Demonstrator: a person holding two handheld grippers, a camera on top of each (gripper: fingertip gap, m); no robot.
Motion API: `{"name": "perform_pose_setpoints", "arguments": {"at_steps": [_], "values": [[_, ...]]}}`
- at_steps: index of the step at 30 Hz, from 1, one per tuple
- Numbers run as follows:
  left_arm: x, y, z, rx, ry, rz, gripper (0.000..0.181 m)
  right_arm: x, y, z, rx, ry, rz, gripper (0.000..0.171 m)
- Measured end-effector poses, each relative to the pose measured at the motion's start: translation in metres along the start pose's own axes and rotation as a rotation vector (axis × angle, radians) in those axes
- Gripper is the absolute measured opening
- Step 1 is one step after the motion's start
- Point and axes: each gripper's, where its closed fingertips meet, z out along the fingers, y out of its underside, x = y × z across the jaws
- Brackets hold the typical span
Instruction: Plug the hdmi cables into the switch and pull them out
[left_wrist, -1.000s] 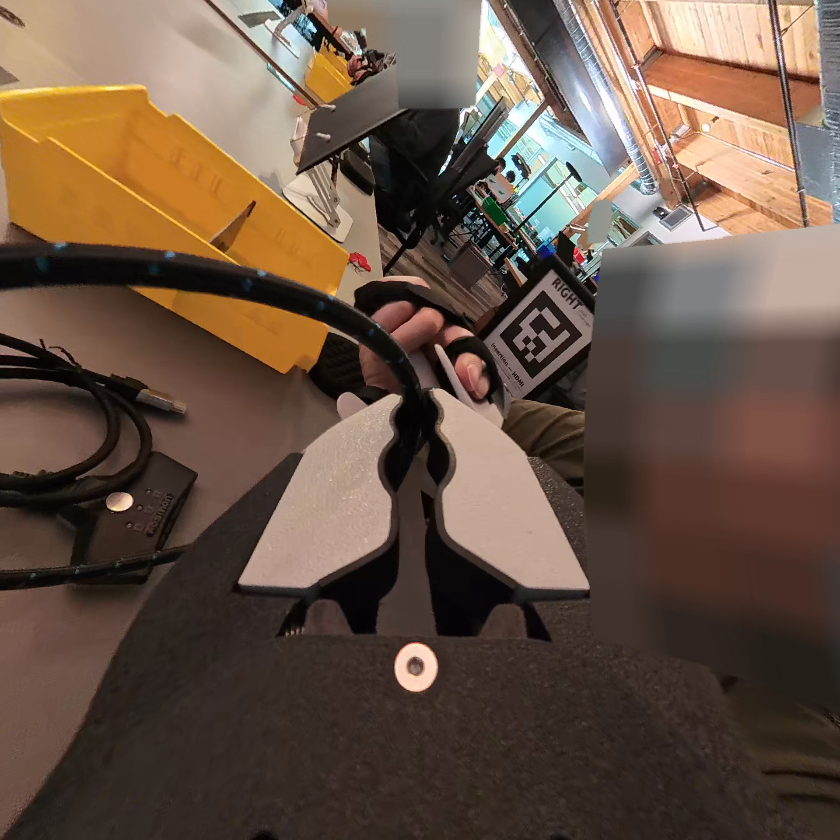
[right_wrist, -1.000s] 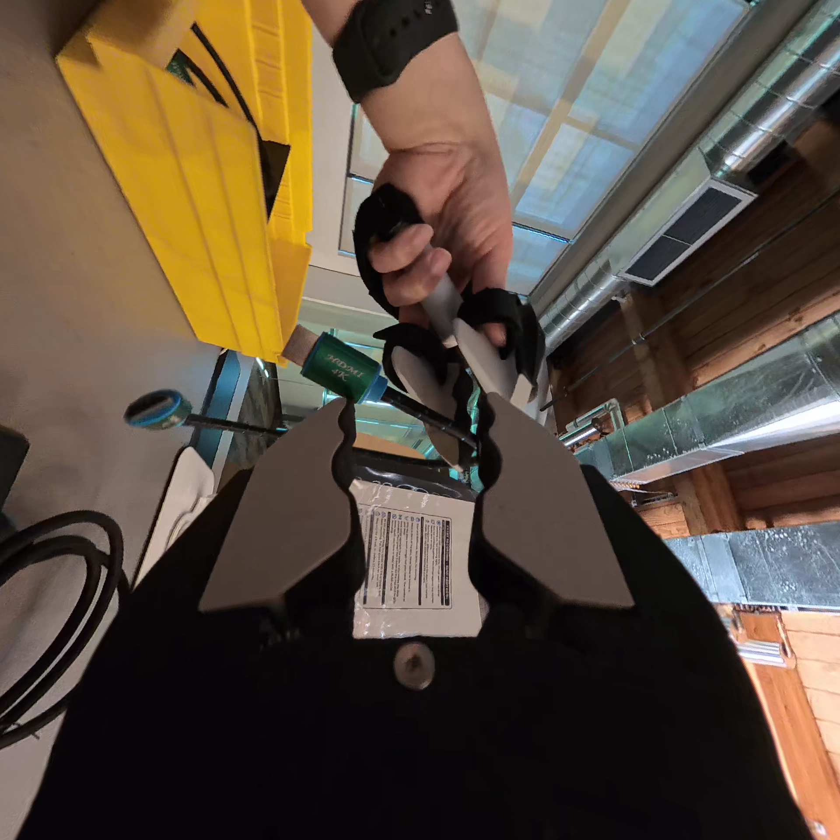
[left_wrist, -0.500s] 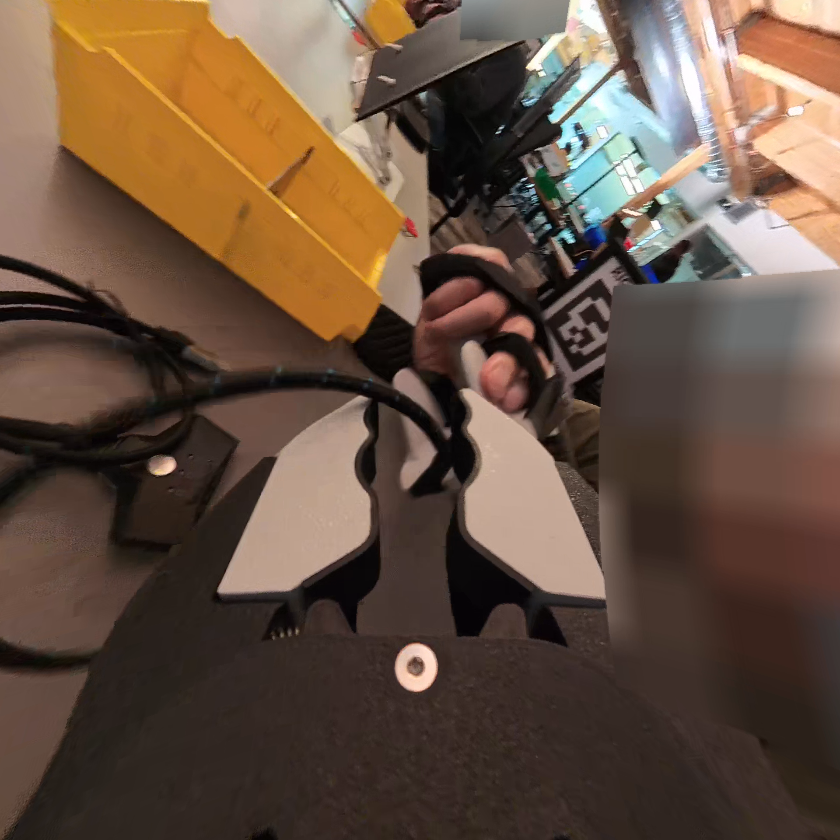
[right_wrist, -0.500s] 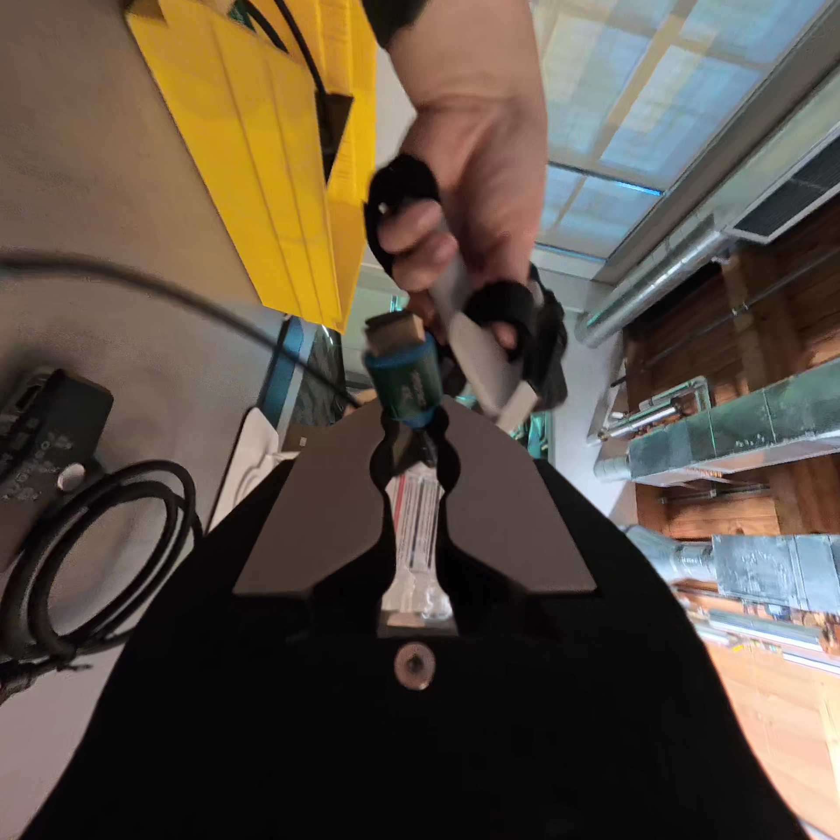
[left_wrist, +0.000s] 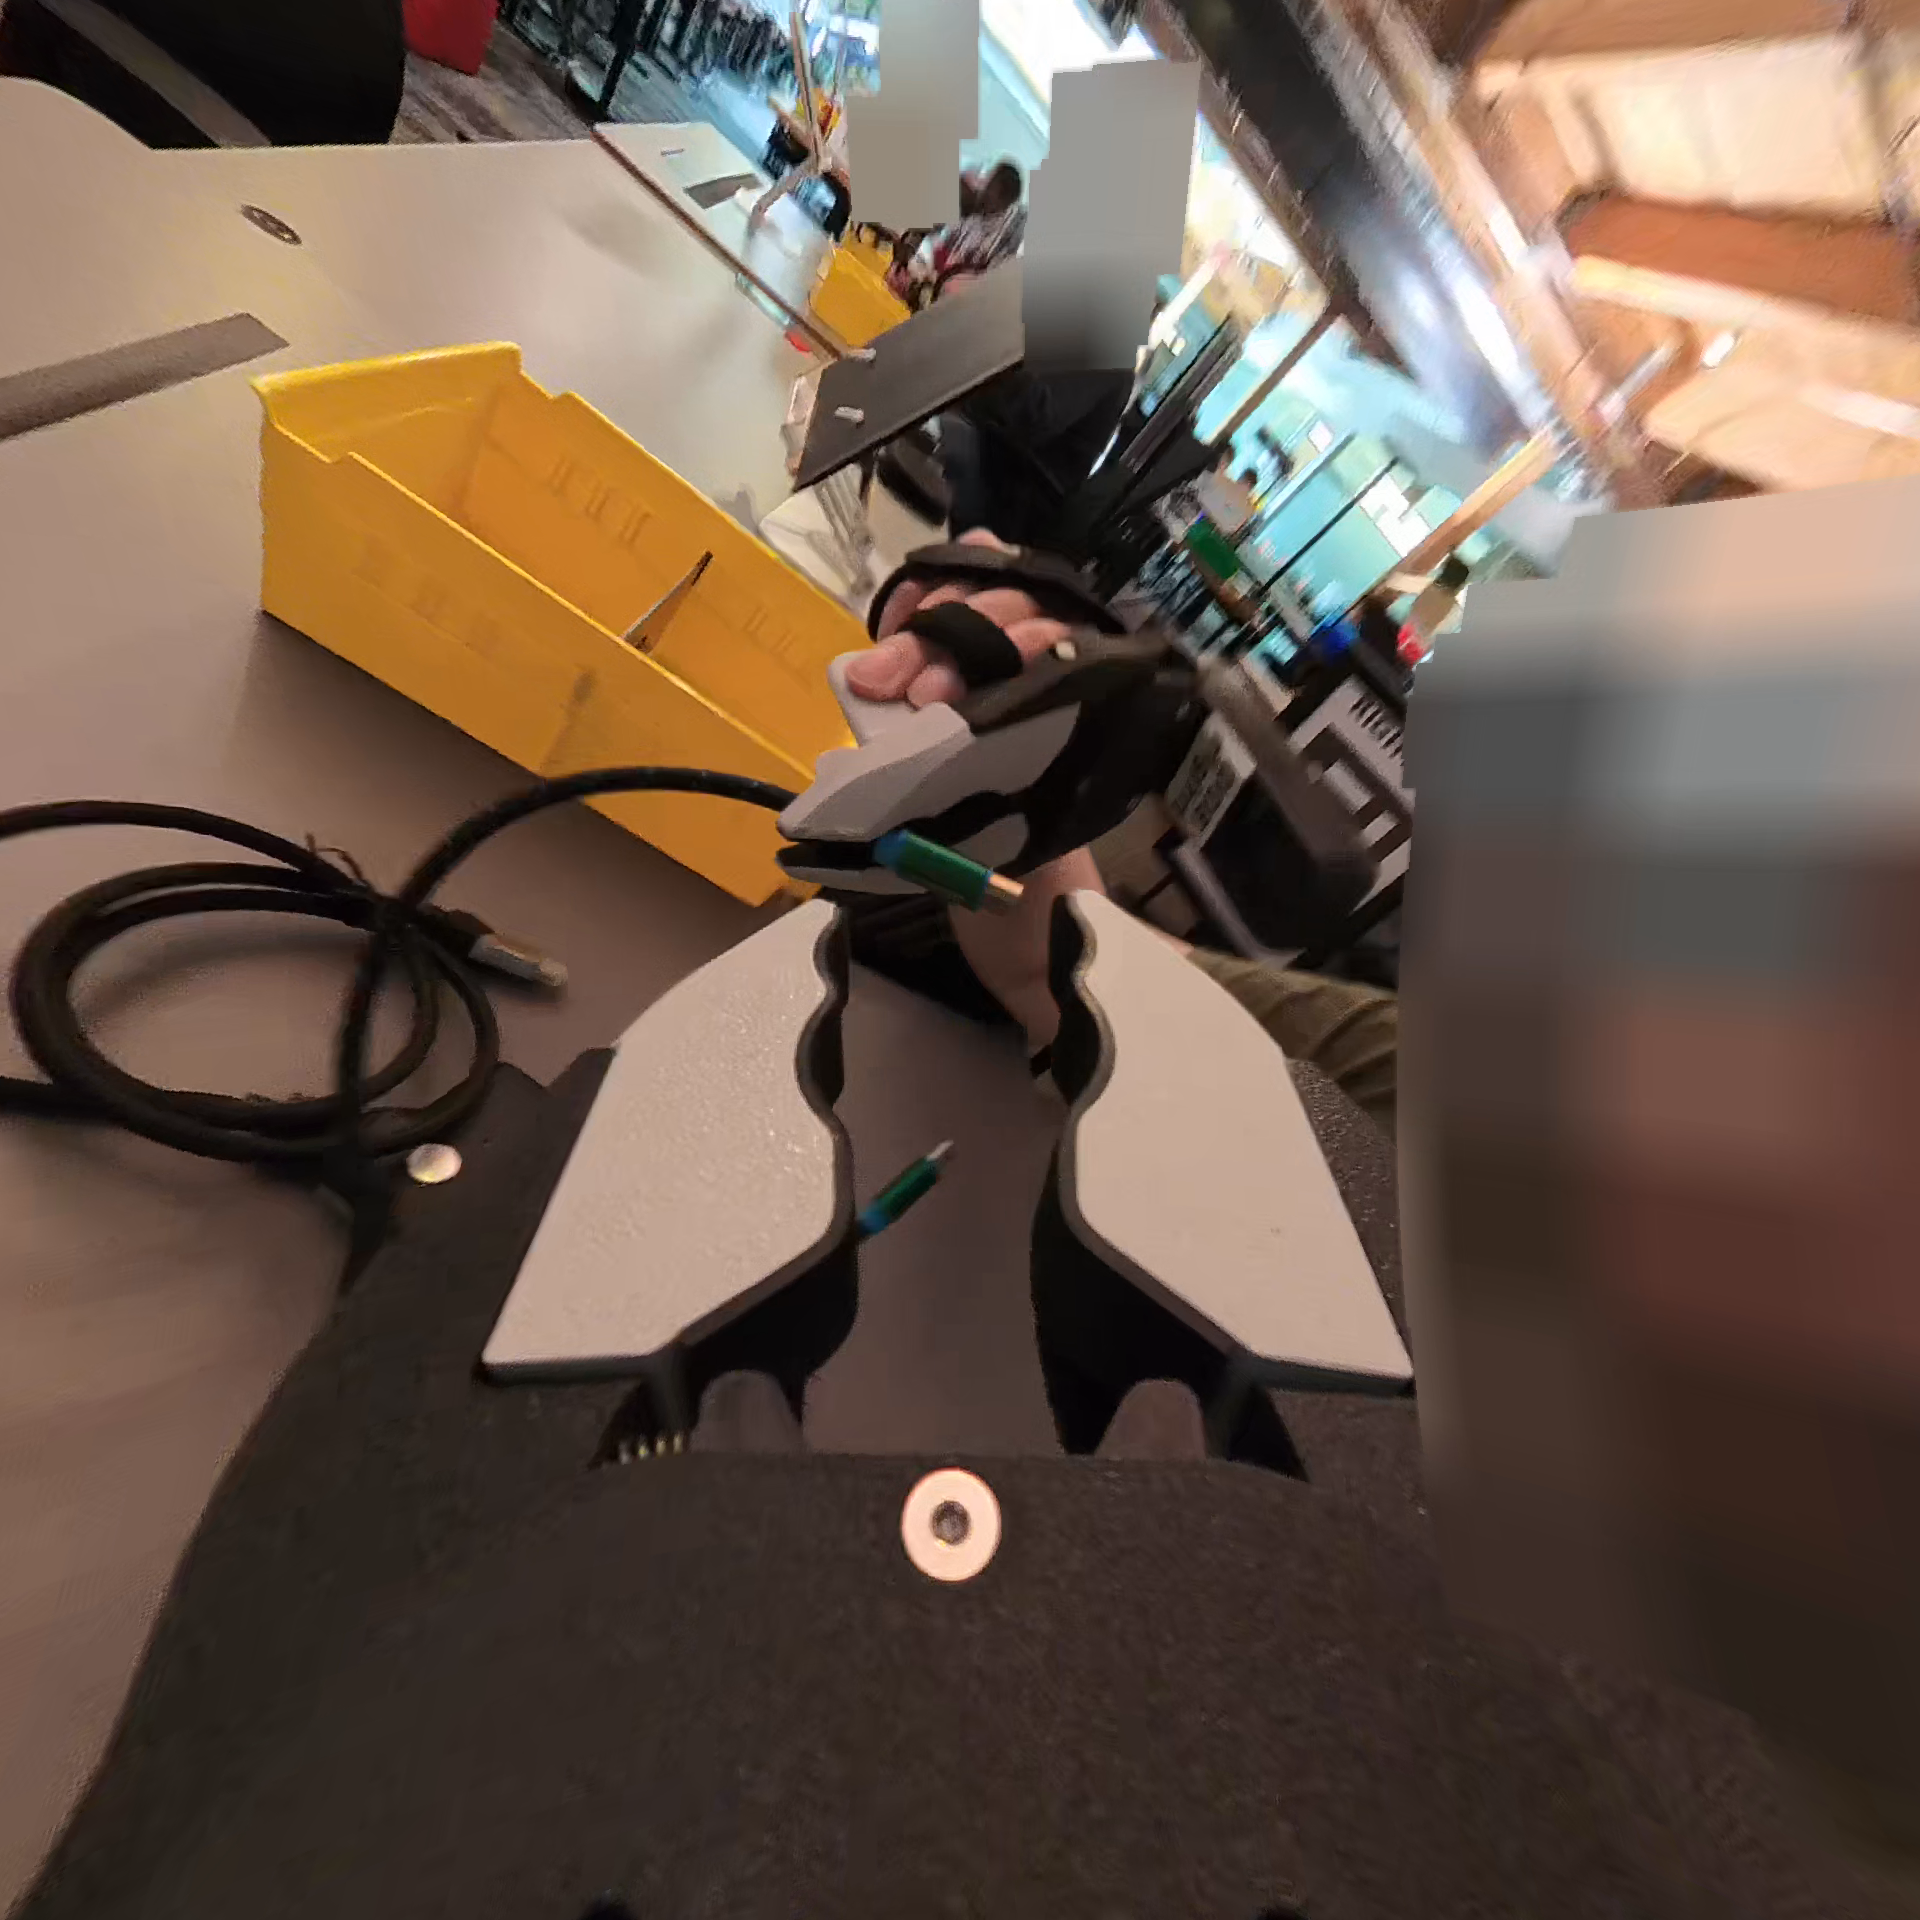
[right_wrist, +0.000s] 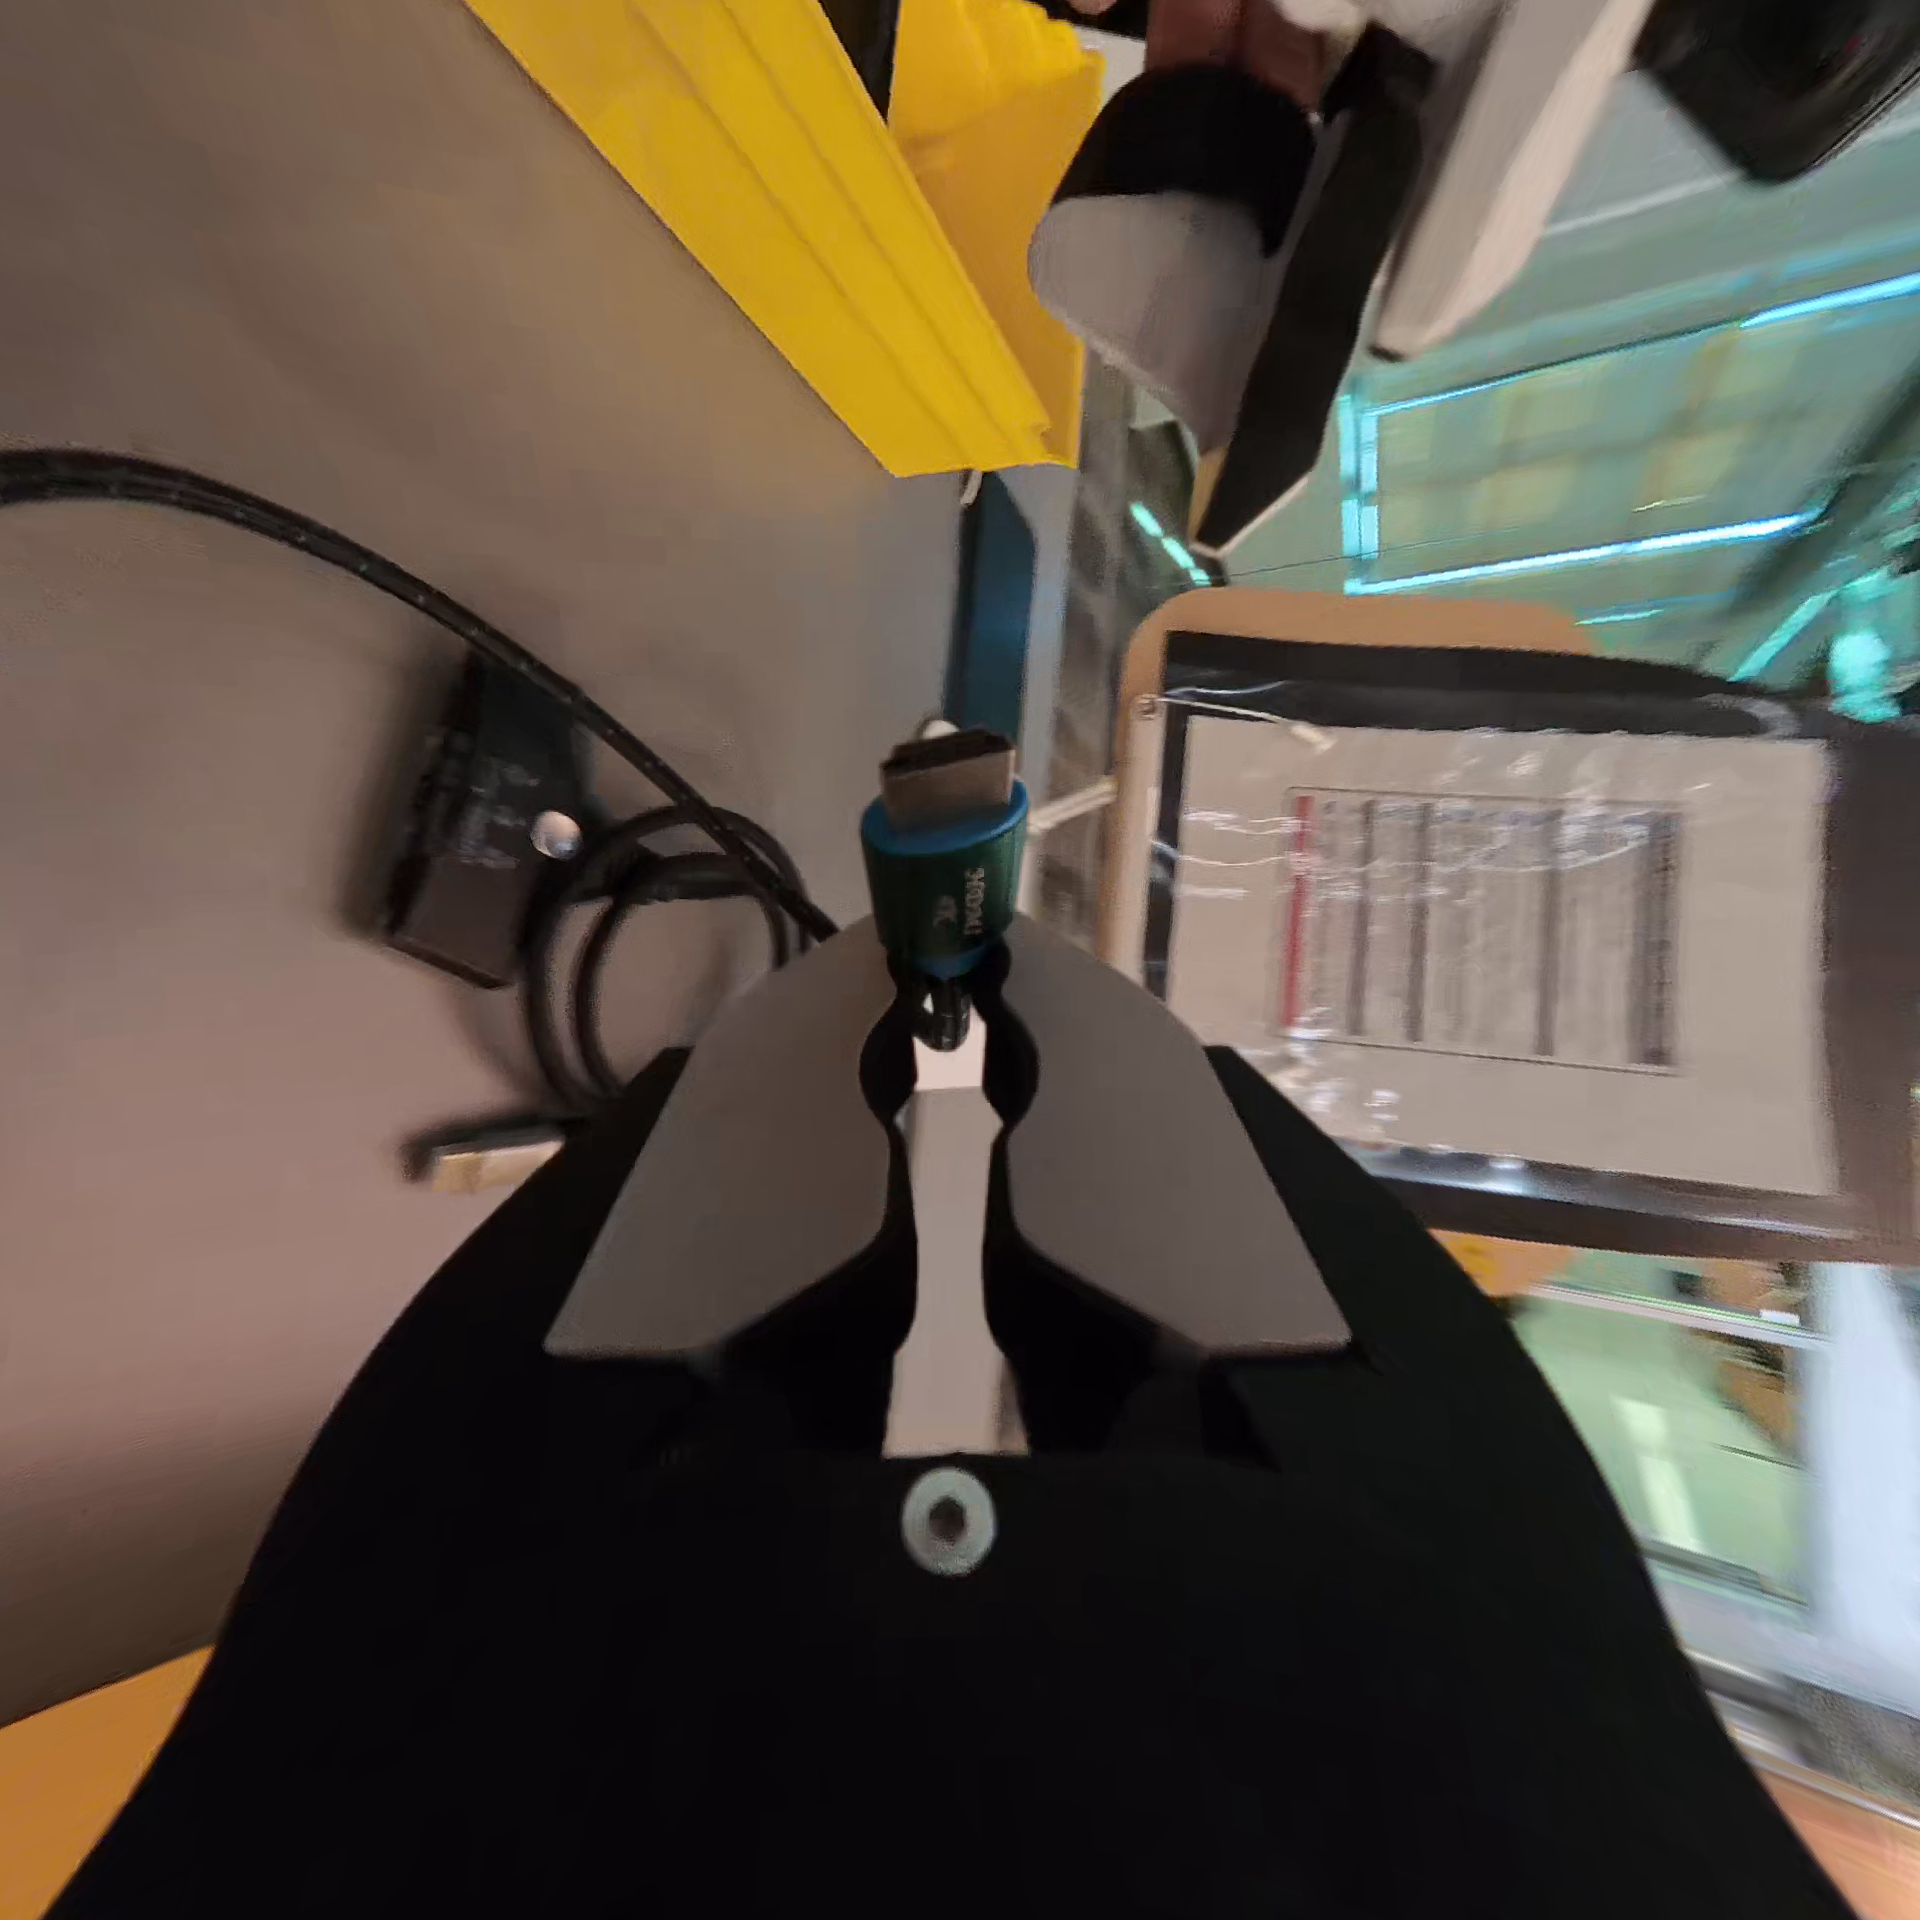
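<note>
Your right tongs (right_wrist: 945, 997) clench the green plug (right_wrist: 943, 868), blade pointing away; the switch (right_wrist: 473, 821) lies left on the tabletop (right_wrist: 260, 416). Left tongs (left_wrist: 945, 914) released.

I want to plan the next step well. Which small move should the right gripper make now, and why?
Probably carry the plug toward the black switch box and line it up with a port. The right gripper is shut on the green plug, metal tip free and pointing forward. The box lies on the table to the left, with nothing plugged in that I can see. The left gripper is open and empty.
</note>
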Motion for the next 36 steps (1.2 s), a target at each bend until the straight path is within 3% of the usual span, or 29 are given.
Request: {"name": "perform_pose_setpoints", "arguments": {"at_steps": [1,7,15,23,27,29,32,36], "values": [[0.001,0.004,0.004,-0.032,-0.033,0.056,0.036,-0.002,-0.003,-0.001,0.031,-0.040,0.056,0.009],[0.017,0.006,0.021,-0.063,-0.167,0.434,0.036,-0.014,-0.028,-0.010,0.256,-0.269,0.341,0.008],[0.021,0.038,0.045,-0.203,-0.335,0.934,0.038,-0.034,-0.049,-0.009,0.371,-0.488,0.483,0.008],[-0.005,0.034,0.056,-0.228,-0.473,0.751,0.048,-0.022,-0.021,0.012,0.145,-0.344,0.500,0.008],[-0.015,0.039,0.060,-0.256,-0.450,0.607,0.047,-0.024,-0.013,0.019,0.043,-0.312,0.471,0.008],[-0.021,0.041,0.062,-0.267,-0.458,0.611,0.048,-0.026,-0.010,0.021,0.002,-0.310,0.463,0.009],[-0.031,0.042,0.063,-0.281,-0.522,0.697,0.025,-0.029,-0.007,0.023,-0.041,-0.315,0.460,0.008],[-0.034,0.037,0.062,-0.278,-0.580,0.748,0.022,-0.026,-0.002,0.024,-0.065,-0.293,0.478,0.009]]}}
